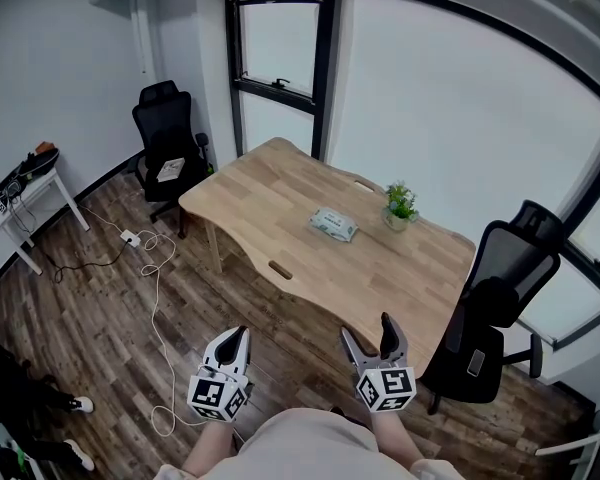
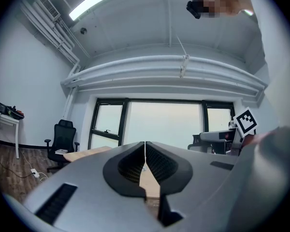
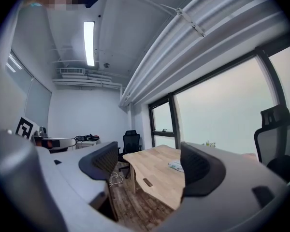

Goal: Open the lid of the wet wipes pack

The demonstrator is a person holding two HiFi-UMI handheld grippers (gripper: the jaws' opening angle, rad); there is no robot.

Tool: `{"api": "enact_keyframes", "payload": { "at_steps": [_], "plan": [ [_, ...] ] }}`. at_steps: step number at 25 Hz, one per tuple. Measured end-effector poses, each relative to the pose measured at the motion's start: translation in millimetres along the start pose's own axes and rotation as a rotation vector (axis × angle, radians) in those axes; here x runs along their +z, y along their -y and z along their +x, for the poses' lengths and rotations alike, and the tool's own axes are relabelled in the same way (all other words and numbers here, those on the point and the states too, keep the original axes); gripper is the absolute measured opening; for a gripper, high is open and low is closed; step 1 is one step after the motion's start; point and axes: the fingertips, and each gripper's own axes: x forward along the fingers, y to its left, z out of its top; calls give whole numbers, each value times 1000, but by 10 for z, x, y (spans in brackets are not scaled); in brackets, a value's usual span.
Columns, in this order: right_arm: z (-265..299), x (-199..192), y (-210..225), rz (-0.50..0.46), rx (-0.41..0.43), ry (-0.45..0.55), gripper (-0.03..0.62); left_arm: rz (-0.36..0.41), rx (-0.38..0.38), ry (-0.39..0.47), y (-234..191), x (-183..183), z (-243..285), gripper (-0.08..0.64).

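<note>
The wet wipes pack (image 1: 333, 224) lies flat on the wooden table (image 1: 280, 188), lid shut, next to a small potted plant (image 1: 400, 206). Both grippers hang over the floor in front of the table, well short of the pack. My left gripper (image 1: 242, 334) has its jaws pressed together with nothing between them; the left gripper view shows its pads (image 2: 157, 164) meeting along a thin line. My right gripper (image 1: 367, 332) stands open and holds nothing. In the right gripper view the pack (image 3: 176, 166) shows small between the spread pads (image 3: 199, 166).
A black office chair (image 1: 492, 303) stands at the table's right end, another (image 1: 168, 148) at the far left. A white cable with a power strip (image 1: 132, 238) trails over the wooden floor. A small white side table (image 1: 28, 200) stands by the left wall.
</note>
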Motion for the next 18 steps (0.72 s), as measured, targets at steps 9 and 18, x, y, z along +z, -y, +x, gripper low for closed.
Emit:
{"api": "enact_keyframes", "payload": {
  "at_steps": [9, 18],
  "plan": [
    [-51, -54, -242, 20, -38, 2, 388, -9, -25, -5, -213, -25, -188, 21],
    [10, -149, -296, 16, -52, -17, 382, -2, -42, -25, -271, -114, -154, 21]
  ]
}}
